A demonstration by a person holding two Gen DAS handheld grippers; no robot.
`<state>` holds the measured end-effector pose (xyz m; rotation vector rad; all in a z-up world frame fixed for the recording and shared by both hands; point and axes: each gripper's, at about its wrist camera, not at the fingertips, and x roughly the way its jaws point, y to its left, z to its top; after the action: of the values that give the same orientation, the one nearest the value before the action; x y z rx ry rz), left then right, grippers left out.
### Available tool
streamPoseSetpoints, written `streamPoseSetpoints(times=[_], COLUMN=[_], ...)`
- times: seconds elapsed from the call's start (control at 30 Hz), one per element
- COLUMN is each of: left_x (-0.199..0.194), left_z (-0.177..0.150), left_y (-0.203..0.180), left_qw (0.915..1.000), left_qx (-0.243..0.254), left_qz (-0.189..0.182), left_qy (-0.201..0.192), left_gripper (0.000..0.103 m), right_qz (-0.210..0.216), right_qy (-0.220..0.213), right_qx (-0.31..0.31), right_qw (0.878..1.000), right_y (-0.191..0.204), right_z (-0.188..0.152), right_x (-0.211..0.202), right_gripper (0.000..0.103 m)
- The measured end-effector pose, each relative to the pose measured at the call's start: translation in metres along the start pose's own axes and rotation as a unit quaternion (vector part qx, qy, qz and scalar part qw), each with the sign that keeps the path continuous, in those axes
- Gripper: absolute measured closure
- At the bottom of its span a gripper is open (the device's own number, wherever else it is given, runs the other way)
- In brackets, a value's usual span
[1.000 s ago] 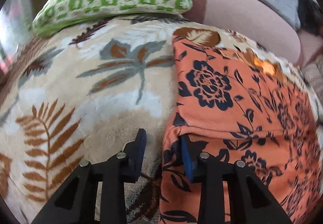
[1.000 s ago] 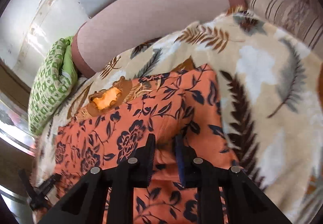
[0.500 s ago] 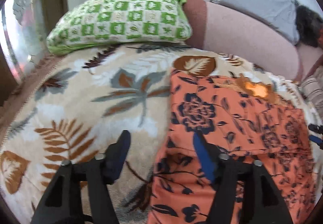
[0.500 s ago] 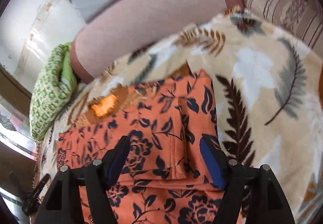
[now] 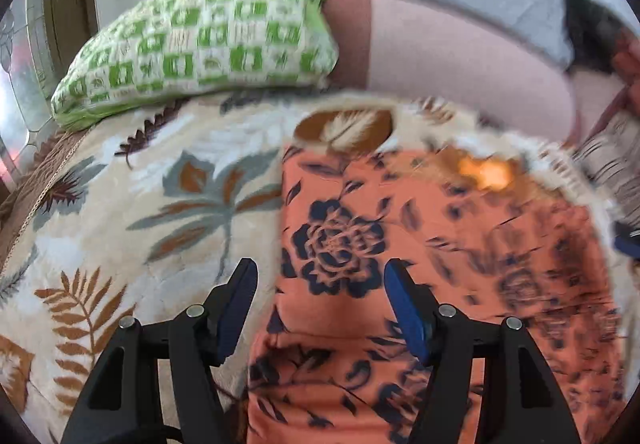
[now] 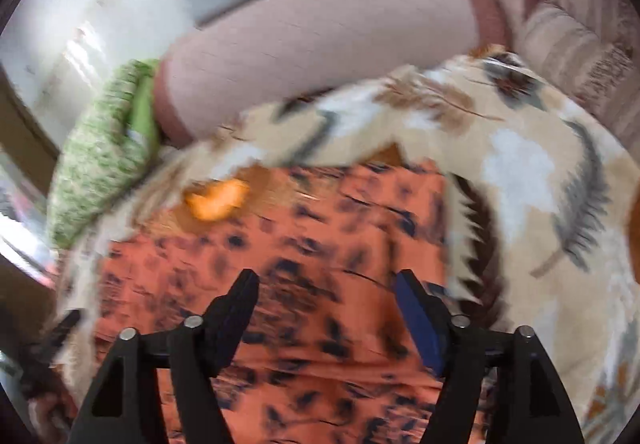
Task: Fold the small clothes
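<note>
Across the middle and lower right of the left wrist view, the orange floral garment (image 5: 420, 244) lies flat on a leaf-print blanket (image 5: 160, 204), its folded edge low in the frame, near the fingers. The left hand-held gripper (image 5: 320, 296) stands open over that edge, gripping nothing. The right hand-held gripper (image 6: 326, 304) is opening above the same cloth, its pads clear of it. The fold looks loosely laid, so a trailing finger could snag the top layer and drag it open, and the plush blanket may bunch beneath.
</note>
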<state>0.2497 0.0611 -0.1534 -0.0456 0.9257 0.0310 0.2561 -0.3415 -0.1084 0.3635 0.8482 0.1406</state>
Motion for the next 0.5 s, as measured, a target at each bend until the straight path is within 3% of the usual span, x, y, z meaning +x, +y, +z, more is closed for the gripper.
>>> streamPoseSetpoints(times=[0.03, 0.07, 0.13, 0.17, 0.27, 0.37, 0.43, 0.5], left_x=[0.017, 0.028, 0.023, 0.019, -0.001, -0.005, 0.010, 0.047], left_z=[-0.001, -0.003, -0.003, -0.002, 0.007, 0.020, 0.021, 0.012], left_y=[0.001, 0.005, 0.015, 0.017, 0.020, 0.012, 0.004, 0.009], left_qw=[0.9989, 0.9982, 0.9982, 0.9969, 0.9977, 0.9990, 0.9993, 0.9968], left_qx=[0.006, 0.006, -0.002, 0.003, -0.007, -0.006, 0.011, 0.015], left_qz=[0.029, 0.034, 0.051, 0.072, 0.066, 0.025, 0.030, 0.066], left_qy=[0.036, 0.049, 0.032, 0.031, -0.012, -0.038, -0.018, 0.043], left_gripper=[0.034, 0.031, 0.029, 0.029, 0.029, 0.028, 0.025, 0.020], right_qz=[0.017, 0.030, 0.016, 0.033, 0.034, 0.073, 0.085, 0.078], right_qy=[0.009, 0.033, 0.108, 0.084, 0.069, 0.031, 0.025, 0.044], right_qx=[0.005, 0.024, 0.084, 0.091, 0.100, 0.083, 0.091, 0.113], right_qw=[1.000, 0.999, 0.991, 0.992, 0.992, 0.993, 0.992, 0.990], right_y=[0.000, -0.007, -0.032, -0.037, -0.033, -0.022, -0.020, -0.037], right_z=[0.001, -0.003, -0.015, -0.016, -0.001, 0.025, 0.035, 0.038], right_x=[0.010, 0.024, 0.058, 0.051, 0.035, 0.030, 0.041, 0.071], right_gripper=[0.024, 0.020, 0.020, 0.020, 0.020, 0.020, 0.015, 0.013])
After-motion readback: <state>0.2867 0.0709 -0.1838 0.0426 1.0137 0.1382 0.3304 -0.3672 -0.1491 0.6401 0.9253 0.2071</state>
